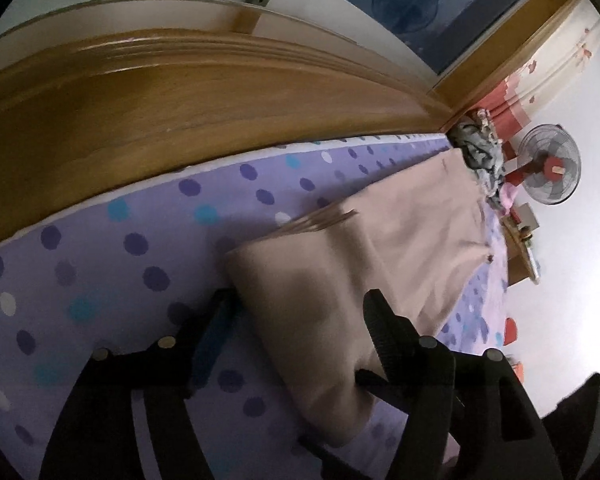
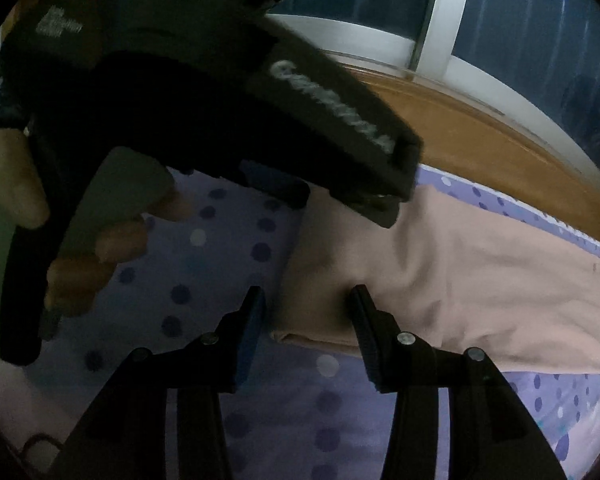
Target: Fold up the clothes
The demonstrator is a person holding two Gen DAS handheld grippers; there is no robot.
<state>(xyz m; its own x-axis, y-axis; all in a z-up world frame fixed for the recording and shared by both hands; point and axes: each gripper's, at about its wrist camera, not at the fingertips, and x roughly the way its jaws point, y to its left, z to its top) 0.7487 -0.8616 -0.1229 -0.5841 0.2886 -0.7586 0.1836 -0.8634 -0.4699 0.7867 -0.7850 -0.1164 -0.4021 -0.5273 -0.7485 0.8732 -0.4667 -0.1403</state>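
Nearest in the left wrist view, the left tool point(image 1: 300, 308) is seen with its jaws standing wide apart and nothing clamped; the folded end of the pale beige cloth garment point(image 1: 380, 248) lies between and just ahead of them, the right-hand finger lying over the cloth, though contact cannot be told. In the right wrist view the right tool point(image 2: 306, 300) is likewise spread, about halfway, with the near folded corner of the garment point(image 2: 440, 272) between its fingertips and no pinch seen. The garment is laid flat on the lilac bed sheet with dark and pale dots point(image 1: 112, 264), its long axis running away from both tools toward the far right. Both tools are judged about equally near its folded end. Above the right tool, the black body of the left tool and the person's hand point(image 2: 100, 240) gripping it are seen. Farther off lie a wooden headboard point(image 1: 180, 100), a crumpled grey clothes heap point(image 1: 480, 148), a standing fan point(image 1: 548, 164) and a window point(image 2: 500, 20). Nothing is seen blocking the cloth.
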